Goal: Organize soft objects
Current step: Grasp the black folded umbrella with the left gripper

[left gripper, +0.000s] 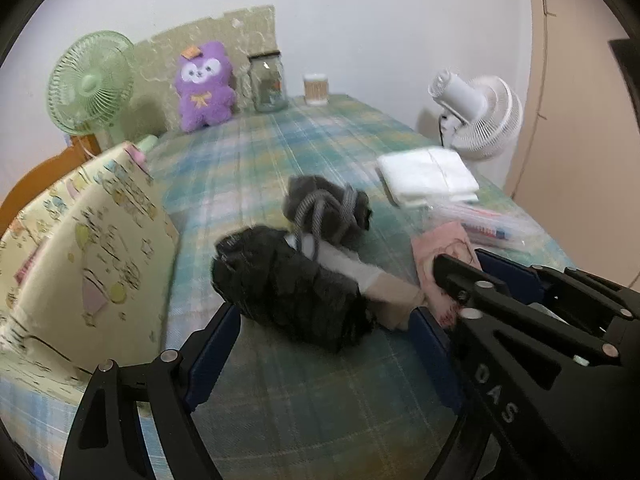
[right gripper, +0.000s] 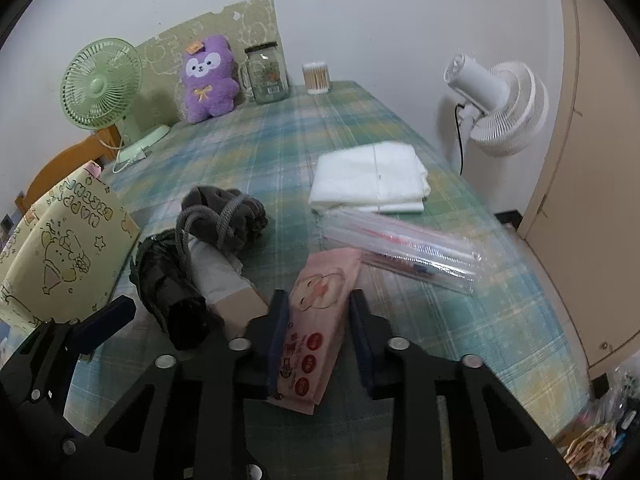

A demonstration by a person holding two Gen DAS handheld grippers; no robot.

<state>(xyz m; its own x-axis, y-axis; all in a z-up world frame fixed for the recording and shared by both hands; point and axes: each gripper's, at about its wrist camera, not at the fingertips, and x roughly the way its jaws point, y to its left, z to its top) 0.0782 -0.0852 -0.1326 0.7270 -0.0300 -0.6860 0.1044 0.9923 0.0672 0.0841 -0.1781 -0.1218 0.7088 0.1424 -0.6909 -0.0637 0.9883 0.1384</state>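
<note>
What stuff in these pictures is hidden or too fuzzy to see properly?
- Pink packet: small print too blurred to read in the right wrist view; the right gripper covers its sides.
- Same packet in the left wrist view: mostly hidden behind the right gripper's black arm.
- Black bundle: blurred, so what it is stays unclear.
- Yellow gift bag: cut off by the left edge; its inside is not visible.
- Clear packet: contents smeared by glare.

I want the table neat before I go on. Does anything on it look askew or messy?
Yes. The dark bundle near the gift bag is a loose heap, with a grey cord draped across it. The pink packet lies slanted between the right tool's fingers. The white cloth is neatly folded.
</note>
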